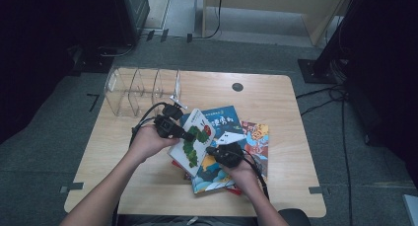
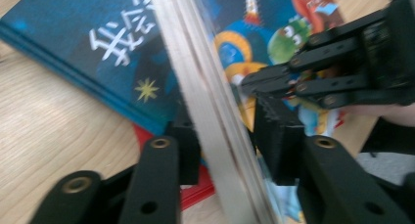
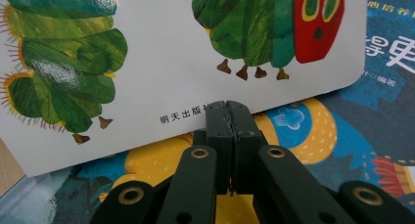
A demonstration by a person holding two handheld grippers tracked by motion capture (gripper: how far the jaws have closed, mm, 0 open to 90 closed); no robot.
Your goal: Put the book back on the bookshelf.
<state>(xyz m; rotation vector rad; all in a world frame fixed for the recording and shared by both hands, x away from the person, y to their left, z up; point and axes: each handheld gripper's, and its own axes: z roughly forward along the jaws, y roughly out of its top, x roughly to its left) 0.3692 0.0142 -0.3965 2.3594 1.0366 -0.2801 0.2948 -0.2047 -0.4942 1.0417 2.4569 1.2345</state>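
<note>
Item: caterpillar book (image 1: pixel 193 143), white cover, lying atop a loose stack of picture books near the middle of the table (image 1: pixel 148 191), tilted up off the stack. Step in hand, as judged: lifting this top book off the pile, presumably for filing in the clear divider rack (image 1: pixel 143 90) at the table's far left corner. Left gripper (image 1: pixel 185 134): jaws set either side of the book's edge; in the left gripper view the page block (image 2: pixel 210 116) ran between the two pads, which looked to be pinching it. Right gripper (image 1: pixel 213 149): jaws pressed together with nothing between them, tips tucked at the book's lower edge (image 3: pixel 205 94), apparently propping or levering it. Beneath: a blue book (image 1: pixel 224 120) with white lettering, a book with an orange-and-yellow cover (image 1: pixel 256 137) toward the right edge, a red cover (image 2: pixel 195 197) showing at the bottom of the pile. Next move, as judged, called for a firm grip on the edge, a lift clear of the stack, then a turn to upright for a rack slot. In the way: the right gripper close by, trailing cables (image 1: pixel 145 117) between stack and rack, and the slick covers below, which could slide.
</note>
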